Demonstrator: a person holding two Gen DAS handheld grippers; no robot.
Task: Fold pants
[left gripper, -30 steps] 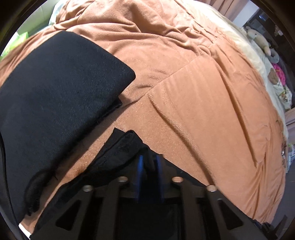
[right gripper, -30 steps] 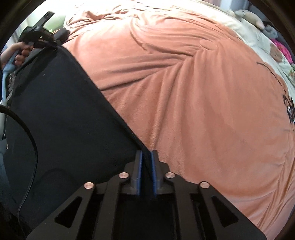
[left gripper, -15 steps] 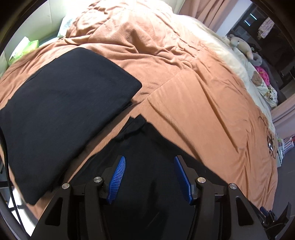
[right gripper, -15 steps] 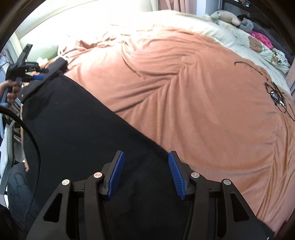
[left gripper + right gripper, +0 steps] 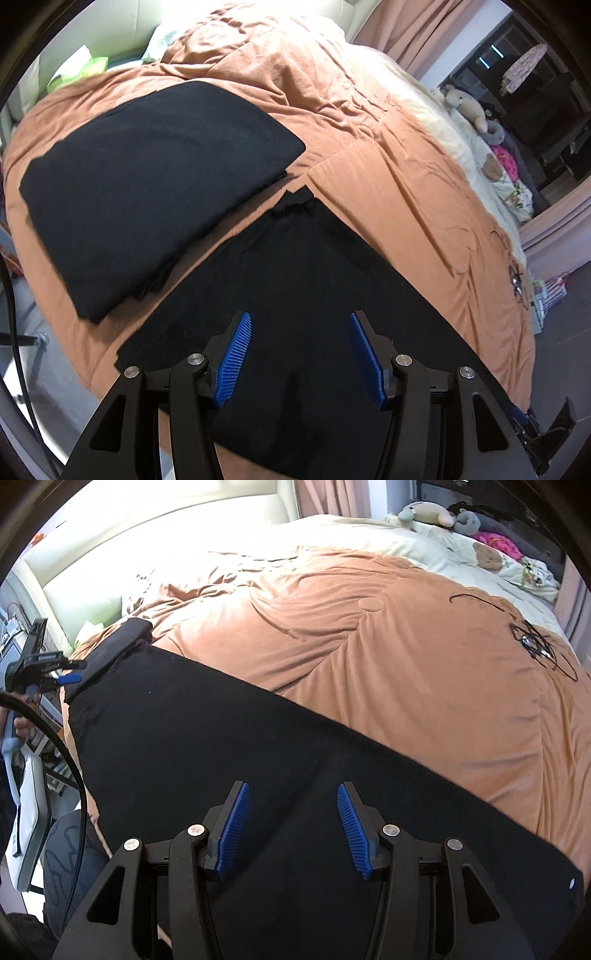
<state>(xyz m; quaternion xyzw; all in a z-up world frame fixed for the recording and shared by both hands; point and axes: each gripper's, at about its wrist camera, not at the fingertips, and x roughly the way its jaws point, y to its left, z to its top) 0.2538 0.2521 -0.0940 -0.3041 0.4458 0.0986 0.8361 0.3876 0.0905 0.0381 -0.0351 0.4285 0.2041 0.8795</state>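
The black pants point(image 5: 295, 266) lie spread flat on the orange bedspread point(image 5: 388, 177), running along the near edge of the bed. My left gripper point(image 5: 300, 317) hovers above them, open, with nothing pinched between its blue pads. In the right wrist view the same pants point(image 5: 221, 738) stretch from the upper left to the lower right. My right gripper point(image 5: 291, 786) stands open over them, clear of the cloth. The left gripper point(image 5: 55, 672) also shows at the far left of that view, held in a hand.
A folded black garment point(image 5: 155, 177) lies on the bedspread beyond the pants. Stuffed toys point(image 5: 469, 107) and a cream sheet point(image 5: 388, 535) sit at the far side of the bed. A green packet point(image 5: 85, 70) is by the headboard. A black cable point(image 5: 74, 775) hangs at the left.
Both grippers went from shut on the pants' edge to open and let the cloth go. Both have drawn back and upward, and more of the flat pants now shows.
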